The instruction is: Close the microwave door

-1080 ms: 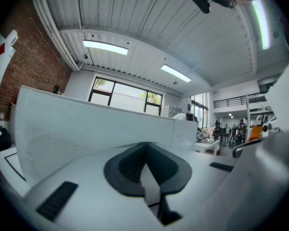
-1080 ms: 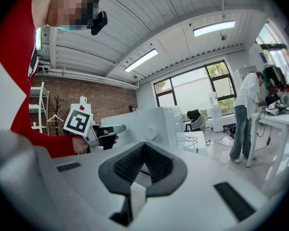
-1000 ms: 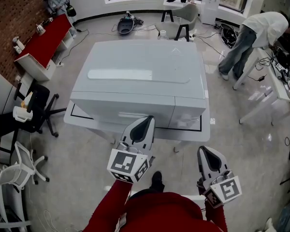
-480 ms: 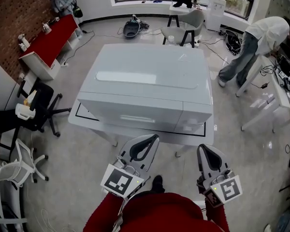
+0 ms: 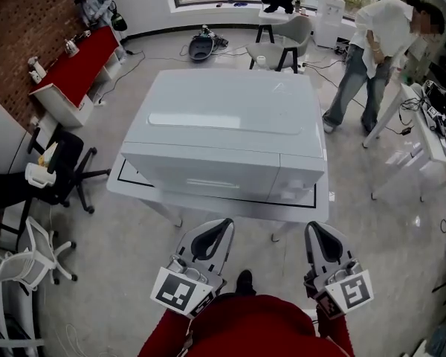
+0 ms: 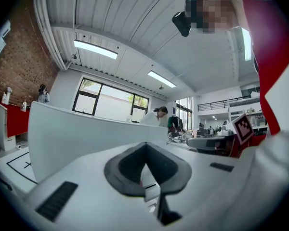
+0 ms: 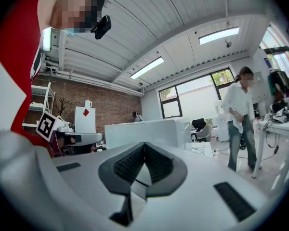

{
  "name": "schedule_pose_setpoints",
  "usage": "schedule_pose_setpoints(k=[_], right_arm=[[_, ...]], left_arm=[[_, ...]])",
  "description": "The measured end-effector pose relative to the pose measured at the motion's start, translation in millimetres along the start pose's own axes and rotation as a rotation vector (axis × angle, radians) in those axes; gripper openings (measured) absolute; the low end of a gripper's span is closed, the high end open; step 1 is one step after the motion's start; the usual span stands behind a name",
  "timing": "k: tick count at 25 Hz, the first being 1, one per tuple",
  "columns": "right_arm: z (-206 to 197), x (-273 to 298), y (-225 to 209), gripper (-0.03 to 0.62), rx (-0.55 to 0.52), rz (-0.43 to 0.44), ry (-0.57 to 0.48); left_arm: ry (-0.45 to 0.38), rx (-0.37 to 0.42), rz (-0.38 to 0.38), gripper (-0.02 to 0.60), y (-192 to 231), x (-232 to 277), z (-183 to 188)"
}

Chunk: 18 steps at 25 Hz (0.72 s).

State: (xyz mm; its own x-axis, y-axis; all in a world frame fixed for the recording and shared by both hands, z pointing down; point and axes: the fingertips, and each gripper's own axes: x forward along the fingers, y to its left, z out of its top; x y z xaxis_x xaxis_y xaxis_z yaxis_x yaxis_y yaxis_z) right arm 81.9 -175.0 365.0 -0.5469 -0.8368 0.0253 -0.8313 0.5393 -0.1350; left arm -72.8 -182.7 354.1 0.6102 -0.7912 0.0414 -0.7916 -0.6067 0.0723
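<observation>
The big white microwave [image 5: 223, 117] stands on a white table [image 5: 126, 188], and its door [image 5: 201, 171] lies flush with the front. My left gripper [image 5: 224, 226] is shut and empty, held level a short way in front of the table edge, apart from the door. My right gripper [image 5: 313, 230] hovers beside it at the same distance, also shut with nothing in it. The left gripper view shows the left gripper [image 6: 145, 146] facing the microwave's white wall [image 6: 82, 134]. From the right gripper [image 7: 144, 146] the microwave [image 7: 144, 129] appears further off.
A person [image 5: 368, 47] stands at the back right by a white desk [image 5: 424, 125] with cables. A black office chair [image 5: 59, 169] and a white chair [image 5: 33, 255] are at the left. A red counter [image 5: 78, 62] lines the brick wall.
My left gripper has drawn back from the microwave's front towards me. The right gripper has stayed put. The person at the back right has straightened up.
</observation>
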Motion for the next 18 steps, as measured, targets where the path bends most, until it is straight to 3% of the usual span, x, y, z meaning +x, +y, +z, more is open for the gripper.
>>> schedule_pose_setpoints(k=[3, 7, 18], right_arm=[[11.3, 0.2, 6.2, 0.012, -0.003, 0.008, -0.055], [1.3, -4.9, 10.7, 0.012, 0.000, 0.019, -0.002], [4.2, -3.7, 18.5, 0.012, -0.039, 0.020, -0.021]], left_arm=[[0.012, 0.007, 0.005, 0.009, -1.5, -6.5, -4.1], [0.011, 0.012, 0.006, 0.009, -2.8, -10.6, -4.4], [0.010, 0.001, 0.018, 0.009, -0.8, -18.2, -7.5]])
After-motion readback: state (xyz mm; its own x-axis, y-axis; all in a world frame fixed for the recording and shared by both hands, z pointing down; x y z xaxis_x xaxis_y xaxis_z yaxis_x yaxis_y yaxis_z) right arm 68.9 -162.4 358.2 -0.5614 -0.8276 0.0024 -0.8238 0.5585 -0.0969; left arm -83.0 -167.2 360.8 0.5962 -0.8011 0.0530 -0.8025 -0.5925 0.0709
